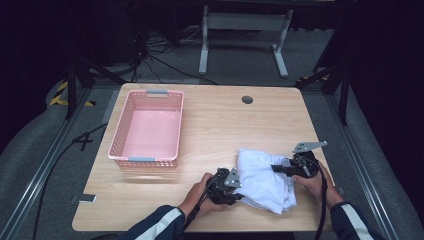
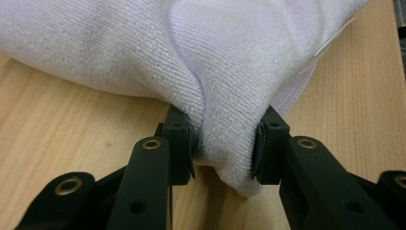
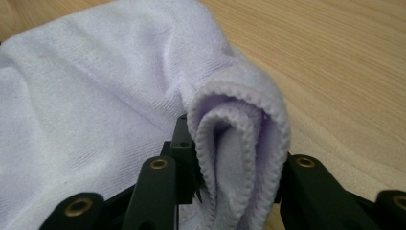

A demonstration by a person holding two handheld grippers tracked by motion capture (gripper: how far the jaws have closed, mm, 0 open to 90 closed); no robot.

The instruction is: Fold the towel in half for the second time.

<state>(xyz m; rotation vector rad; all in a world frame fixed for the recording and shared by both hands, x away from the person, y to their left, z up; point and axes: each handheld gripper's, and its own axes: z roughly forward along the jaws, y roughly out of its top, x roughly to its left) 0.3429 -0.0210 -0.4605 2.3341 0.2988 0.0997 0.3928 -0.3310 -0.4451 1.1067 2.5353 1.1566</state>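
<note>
A crumpled white towel lies on the wooden table near its front right. My left gripper comes at it from the left, held in a hand with a dark, white-striped sleeve. In the left gripper view the jaws pinch a bunched fold of the towel, so the left gripper is shut on it. My right gripper reaches in from the towel's right side. In the right gripper view its pads clamp a doubled-over hemmed edge of the towel, so the right gripper is shut on it.
A pink plastic basket stands on the left half of the table with nothing in it. A grey round cable hole sits near the far edge. Bare wood lies between basket and towel. A table frame and cables are on the floor beyond.
</note>
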